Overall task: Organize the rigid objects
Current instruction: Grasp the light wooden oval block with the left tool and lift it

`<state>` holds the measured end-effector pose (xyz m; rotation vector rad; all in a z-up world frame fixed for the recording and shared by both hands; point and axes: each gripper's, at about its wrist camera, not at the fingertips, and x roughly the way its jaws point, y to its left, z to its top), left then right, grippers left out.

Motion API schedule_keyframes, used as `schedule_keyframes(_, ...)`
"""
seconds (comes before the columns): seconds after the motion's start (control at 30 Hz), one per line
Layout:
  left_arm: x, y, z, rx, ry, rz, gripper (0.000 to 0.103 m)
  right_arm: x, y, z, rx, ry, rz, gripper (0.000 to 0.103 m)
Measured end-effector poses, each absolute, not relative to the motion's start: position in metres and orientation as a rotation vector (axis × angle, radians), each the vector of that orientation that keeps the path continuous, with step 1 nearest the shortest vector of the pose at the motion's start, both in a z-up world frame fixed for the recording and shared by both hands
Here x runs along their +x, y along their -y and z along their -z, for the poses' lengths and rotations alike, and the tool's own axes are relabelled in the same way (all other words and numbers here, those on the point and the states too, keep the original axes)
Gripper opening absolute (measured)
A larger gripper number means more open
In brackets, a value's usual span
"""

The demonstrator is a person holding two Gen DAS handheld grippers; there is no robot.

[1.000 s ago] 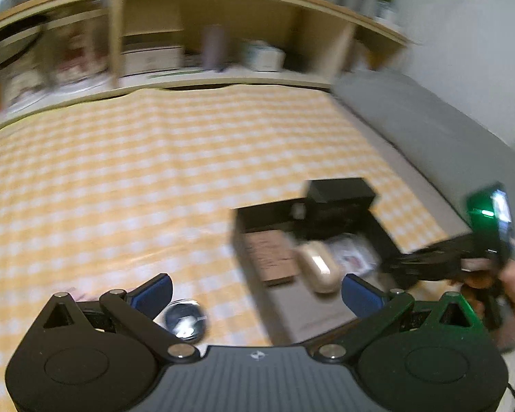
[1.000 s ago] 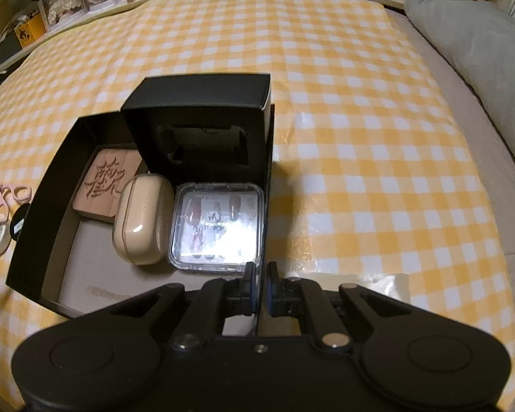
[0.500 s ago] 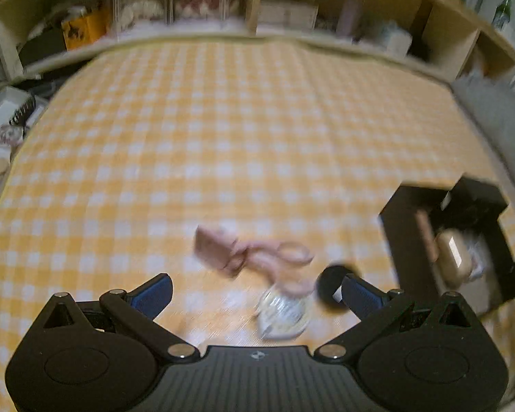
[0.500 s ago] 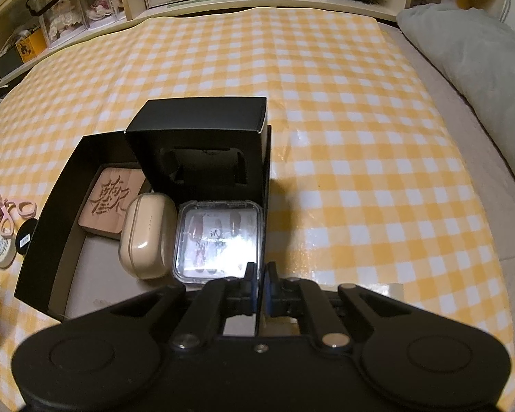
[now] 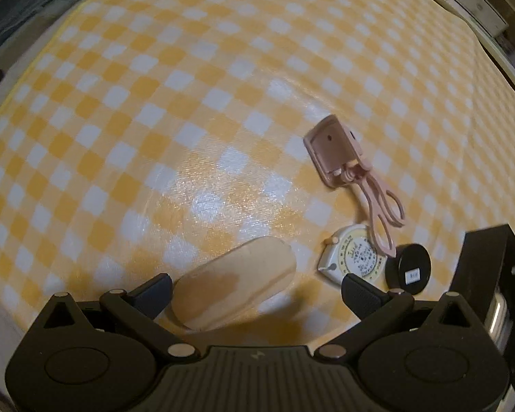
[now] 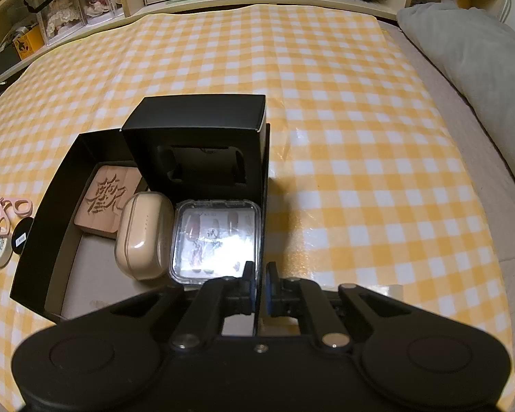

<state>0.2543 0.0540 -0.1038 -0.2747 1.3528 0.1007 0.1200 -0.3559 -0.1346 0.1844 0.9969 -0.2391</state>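
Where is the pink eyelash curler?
The pink eyelash curler lies on the checked cloth, left of the black box, its handles over the round tape measure.

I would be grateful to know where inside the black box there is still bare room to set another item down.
The black box has bare floor at its near-left corner, bordered by the wooden carved block and beige earbud case. The right side is crowded: the clear nail case fills it, with the right gripper clamping that wall.
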Motion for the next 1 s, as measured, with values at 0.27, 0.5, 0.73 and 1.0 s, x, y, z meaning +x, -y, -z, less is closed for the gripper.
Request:
schedule_keyframes(0.27, 0.236, -0.037, 0.107, -0.242, -1.267, -0.297, 0.103, 0.12, 0.357, 0.136, 0.179, -1.004, 0.238, 0.006)
schedule_keyframes(0.5, 0.232, -0.066, 0.118, -0.552, -1.301, -0.35, 0.103, 0.121, 0.356, 0.137, 0.172, -1.009, 0.237, 0.006)
schedule_keyframes(0.73, 0.242, -0.065, 0.112, -0.519, -1.225, -0.345, 0.102, 0.124, 0.355, 0.14, 0.149, -1.025, 0.235, 0.006)
schedule_keyframes(1.0, 0.252, -0.033, 0.117, -0.137, -1.274, -0.209, 0.102, 0.127, 0.356, 0.143, 0.142, -1.037, 0.23, 0.006)
